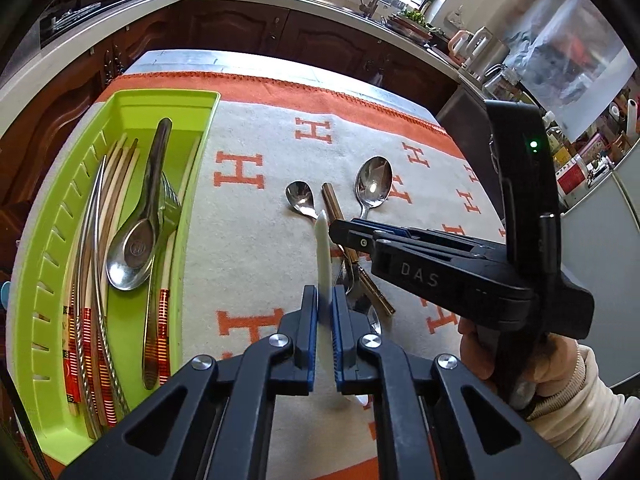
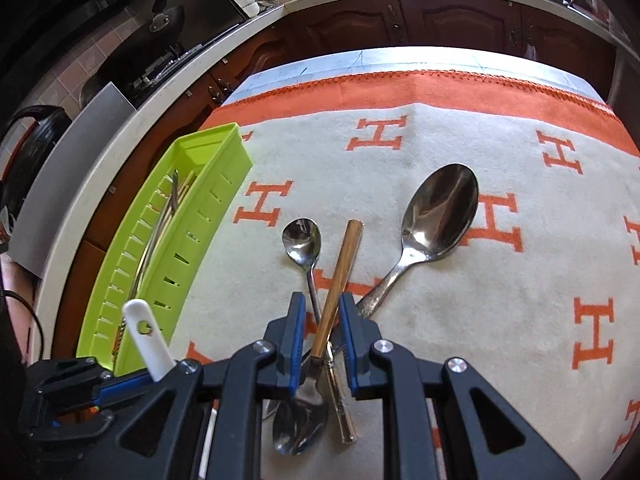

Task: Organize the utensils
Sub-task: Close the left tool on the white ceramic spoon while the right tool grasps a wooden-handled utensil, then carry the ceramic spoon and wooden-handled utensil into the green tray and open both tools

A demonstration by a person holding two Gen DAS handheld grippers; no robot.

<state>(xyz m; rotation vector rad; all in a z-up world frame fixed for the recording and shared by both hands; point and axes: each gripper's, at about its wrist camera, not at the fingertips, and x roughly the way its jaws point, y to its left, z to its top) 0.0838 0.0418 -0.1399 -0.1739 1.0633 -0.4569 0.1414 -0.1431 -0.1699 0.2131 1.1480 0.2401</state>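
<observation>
My left gripper (image 1: 325, 296) is shut on a white utensil handle (image 1: 323, 252), held above the cloth; the handle also shows in the right wrist view (image 2: 146, 338). My right gripper (image 2: 323, 312) has its jaws around a gold-handled spoon (image 2: 340, 280) without closing on it; that gripper shows in the left wrist view (image 1: 340, 234). A small steel spoon (image 2: 302, 242) and a large steel spoon (image 2: 440, 212) lie beside it, with another utensil crossed under the pile. A green tray (image 1: 120, 108) at the left holds chopsticks, a ladle spoon (image 1: 136, 248) and a fork.
An orange and cream cloth (image 2: 500, 320) with H marks covers the table. Dark wood cabinets (image 1: 320, 40) and a counter with a sink run behind it. A stove and pans (image 2: 152, 40) are at the far left. A fridge (image 1: 600, 260) stands at the right.
</observation>
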